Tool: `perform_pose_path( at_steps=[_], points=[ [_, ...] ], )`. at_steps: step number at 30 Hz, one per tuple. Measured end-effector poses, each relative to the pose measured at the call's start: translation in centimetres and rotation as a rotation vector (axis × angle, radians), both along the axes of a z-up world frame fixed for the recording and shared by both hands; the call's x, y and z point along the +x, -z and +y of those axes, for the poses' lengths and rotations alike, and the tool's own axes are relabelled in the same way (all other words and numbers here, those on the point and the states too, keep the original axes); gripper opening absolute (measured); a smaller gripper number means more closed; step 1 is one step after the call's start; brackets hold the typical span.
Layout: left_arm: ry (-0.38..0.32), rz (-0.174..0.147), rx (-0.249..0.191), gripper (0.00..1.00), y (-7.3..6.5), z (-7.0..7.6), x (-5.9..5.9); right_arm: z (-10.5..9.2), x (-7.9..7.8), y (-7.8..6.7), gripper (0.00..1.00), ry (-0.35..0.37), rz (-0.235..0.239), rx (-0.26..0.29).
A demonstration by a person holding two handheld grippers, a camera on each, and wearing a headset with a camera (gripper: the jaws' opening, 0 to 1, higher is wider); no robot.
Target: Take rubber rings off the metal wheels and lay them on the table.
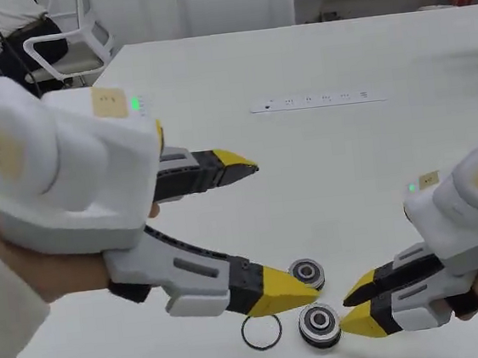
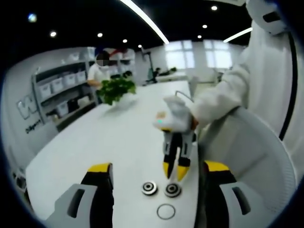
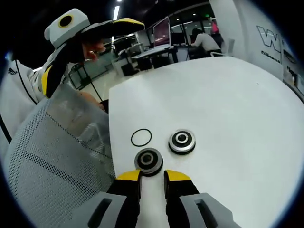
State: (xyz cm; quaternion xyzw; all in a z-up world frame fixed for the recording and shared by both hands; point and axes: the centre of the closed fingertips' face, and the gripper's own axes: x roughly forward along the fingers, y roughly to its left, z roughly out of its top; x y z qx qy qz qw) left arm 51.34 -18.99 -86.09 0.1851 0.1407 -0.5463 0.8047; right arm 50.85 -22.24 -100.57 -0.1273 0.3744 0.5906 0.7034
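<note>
Black rubber ring (image 1: 262, 331) lay on the white counter (image 1: 350, 176) beside two round metal wheels (image 1: 307, 272).
Left hand-held gripper (image 1: 287, 225) gaped wide and empty; right hand-held gripper (image 1: 349, 311), jaws narrowly parted, pointed at the nearer wheel (image 1: 320, 323).

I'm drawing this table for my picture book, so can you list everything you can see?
metal wheels: 2, silver and black, side by side near the table's front edge
rubber ring: 1, black, flat on the table beside the wheels
power strip: 1, white, further back on the table
plant: 1, green, at the table's far end
mesh chair: 1, white, beside the table
table: 1, white
left claw: 1, yellow-tipped, open wide, one tip close to a wheel
right claw: 1, yellow-tipped, open only a little, tips next to the nearer wheel
</note>
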Motion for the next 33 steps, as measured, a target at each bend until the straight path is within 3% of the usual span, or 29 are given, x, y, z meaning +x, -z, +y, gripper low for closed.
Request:
perform_pose_path(
  at_steps=[5, 8, 9, 10, 12, 13, 14, 15, 18, 21, 25, 30, 33],
  points=[
    [0.007, 0.039, -0.019, 0.75, 3.2, -1.3, 0.3, 0.0, -0.5, 0.5, 0.16, -0.025, 0.005, -0.019],
    [-0.024, 0.074, -0.055, 0.71, 4.8, -1.3, 0.5, 0.0, -0.6, 0.6, 0.16, -0.029, 0.008, -0.022],
    [-0.029, 0.084, -0.046, 0.69, 5.3, -1.2, 0.5, 0.0, -0.6, 0.7, 0.16, -0.028, 0.010, -0.023],
    [-0.021, 0.084, 0.022, 0.68, 6.4, -0.8, 0.5, 0.0, -0.7, 0.7, 0.16, -0.030, 0.010, -0.024],
    [-0.017, 0.033, 0.052, 0.68, 7.2, -0.8, 0.9, 0.1, -0.8, 0.8, 0.16, -0.035, 0.014, -0.026],
    [-0.024, 0.032, 0.063, 0.68, 7.8, -0.9, 0.9, 0.1, -0.9, 0.9, 0.16, -0.039, 0.017, -0.028],
    [-0.002, 0.065, 0.107, 0.68, 9.0, -1.0, 0.3, 0.2, -0.9, 1.0, 0.16, -0.043, 0.017, -0.030],
    [0.021, 0.075, 0.121, 0.68, 9.5, -1.3, -0.1, 0.2, -1.0, 1.0, 0.16, -0.048, 0.015, -0.033],
    [0.054, 0.080, 0.119, 0.67, 10.3, -2.4, -1.0, 0.2, -1.3, 1.2, 0.16, -0.063, 0.013, -0.042],
    [0.054, 0.115, 0.094, 0.64, 10.7, -3.1, -1.2, 0.1, -1.5, 1.5, 0.16, -0.072, 0.010, -0.058],
    [0.055, 0.152, 0.104, 0.59, 12.2, -3.0, -1.3, 0.0, -1.4, 1.6, 0.16, -0.071, 0.007, -0.062],
    [0.057, 0.160, 0.108, 0.45, 13.2, -2.9, -1.3, 0.1, -1.3, 1.5, 0.17, -0.077, -0.010, -0.061],
    [0.026, 0.187, 0.077, 0.41, 13.2, -2.8, -0.8, 0.0, -1.2, 1.5, 0.17, -0.077, -0.020, -0.060]
  ],
)
